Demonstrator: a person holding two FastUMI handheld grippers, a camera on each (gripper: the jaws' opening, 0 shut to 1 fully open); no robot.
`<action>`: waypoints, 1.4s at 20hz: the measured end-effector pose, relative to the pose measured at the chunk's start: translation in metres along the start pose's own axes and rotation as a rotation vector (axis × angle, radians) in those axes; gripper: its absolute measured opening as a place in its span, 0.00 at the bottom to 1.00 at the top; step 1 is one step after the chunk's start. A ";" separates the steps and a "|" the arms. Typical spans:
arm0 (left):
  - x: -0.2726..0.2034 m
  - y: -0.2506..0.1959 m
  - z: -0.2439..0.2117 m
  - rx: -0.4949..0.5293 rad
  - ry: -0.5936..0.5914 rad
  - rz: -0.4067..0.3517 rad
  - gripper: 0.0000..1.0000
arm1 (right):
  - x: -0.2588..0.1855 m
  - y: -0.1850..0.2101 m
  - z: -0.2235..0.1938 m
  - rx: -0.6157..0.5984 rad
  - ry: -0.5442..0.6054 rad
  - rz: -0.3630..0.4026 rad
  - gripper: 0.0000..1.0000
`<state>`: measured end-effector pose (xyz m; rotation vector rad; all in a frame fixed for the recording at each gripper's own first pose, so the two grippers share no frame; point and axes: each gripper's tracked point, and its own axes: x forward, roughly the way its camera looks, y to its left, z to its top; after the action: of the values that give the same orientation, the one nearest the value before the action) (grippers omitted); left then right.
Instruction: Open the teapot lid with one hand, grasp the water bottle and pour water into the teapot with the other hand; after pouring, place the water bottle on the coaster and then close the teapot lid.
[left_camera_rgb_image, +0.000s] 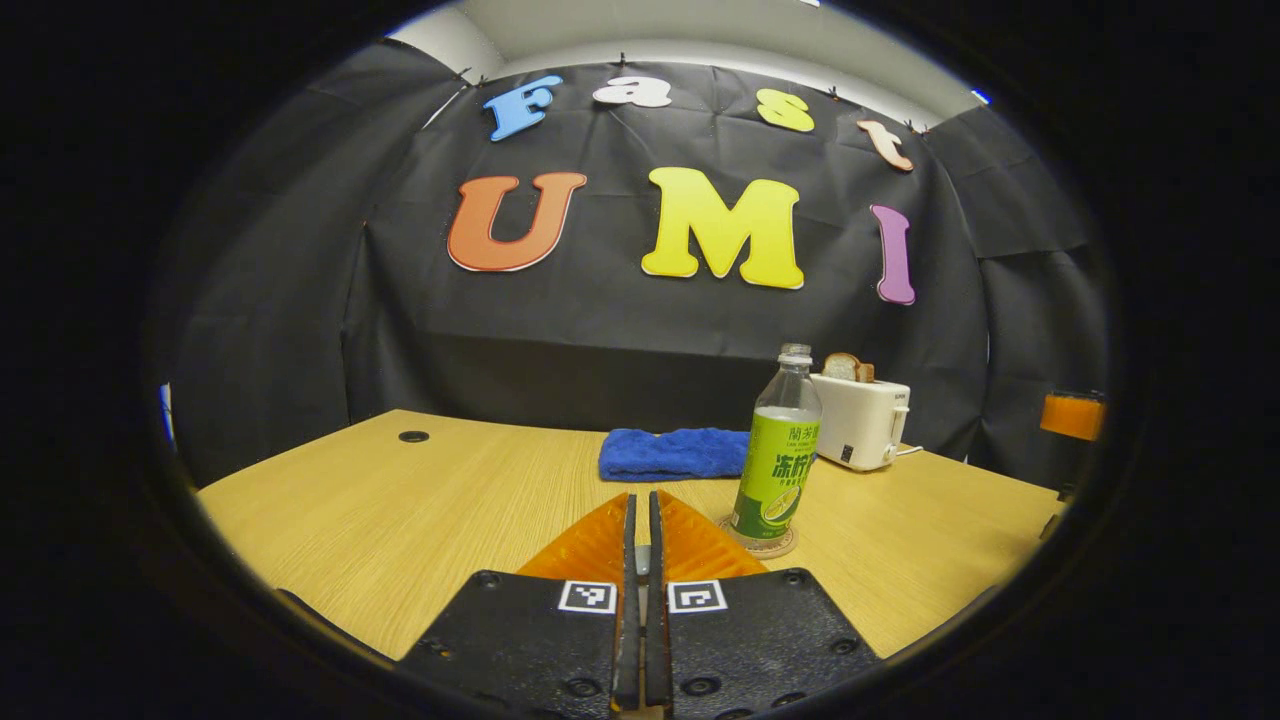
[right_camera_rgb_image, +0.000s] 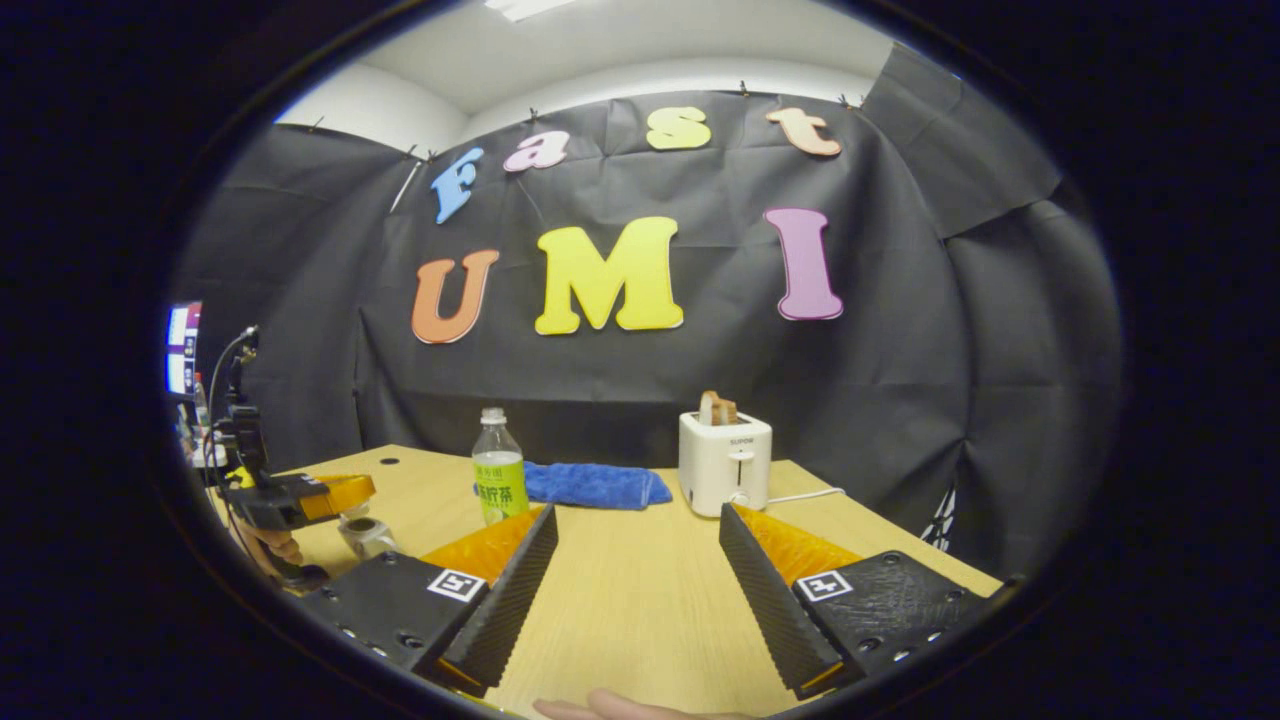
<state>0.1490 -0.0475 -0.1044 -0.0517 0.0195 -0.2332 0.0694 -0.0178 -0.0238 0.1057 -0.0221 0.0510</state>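
Note:
A clear water bottle (left_camera_rgb_image: 778, 450) with a green label stands upright on a round coaster (left_camera_rgb_image: 760, 542) on the wooden table (left_camera_rgb_image: 400, 510), just right of my left gripper (left_camera_rgb_image: 640, 497). That gripper is shut with nothing between its fingers. In the right gripper view the bottle (right_camera_rgb_image: 498, 468) stands beyond the left finger of my right gripper (right_camera_rgb_image: 637, 512), which is open and holds nothing. At the far left of that view the left gripper (right_camera_rgb_image: 362, 488) hovers over a small glass vessel (right_camera_rgb_image: 365, 535), apparently the teapot, partly hidden.
A folded blue towel (left_camera_rgb_image: 675, 453) lies at the back of the table, with a white toaster (left_camera_rgb_image: 860, 422) holding a slice of bread (left_camera_rgb_image: 848, 367) to its right. A screen (right_camera_rgb_image: 182, 350) and a stand (right_camera_rgb_image: 240, 400) are off the table's left edge. A person's fingertip (right_camera_rgb_image: 600, 706) shows at the bottom.

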 end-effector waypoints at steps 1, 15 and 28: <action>0.001 0.001 -0.004 0.012 0.012 0.006 0.05 | 0.000 0.001 -0.001 0.002 0.002 0.003 0.97; -0.006 0.008 -0.017 0.047 0.031 0.051 0.27 | -0.001 0.010 -0.004 -0.018 0.010 0.023 0.97; -0.059 -0.012 0.040 0.104 0.020 0.116 0.86 | -0.023 0.025 0.017 -0.059 -0.026 0.047 0.97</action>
<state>0.0901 -0.0438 -0.0631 0.0548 0.0300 -0.1185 0.0447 0.0043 -0.0044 0.0466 -0.0516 0.0961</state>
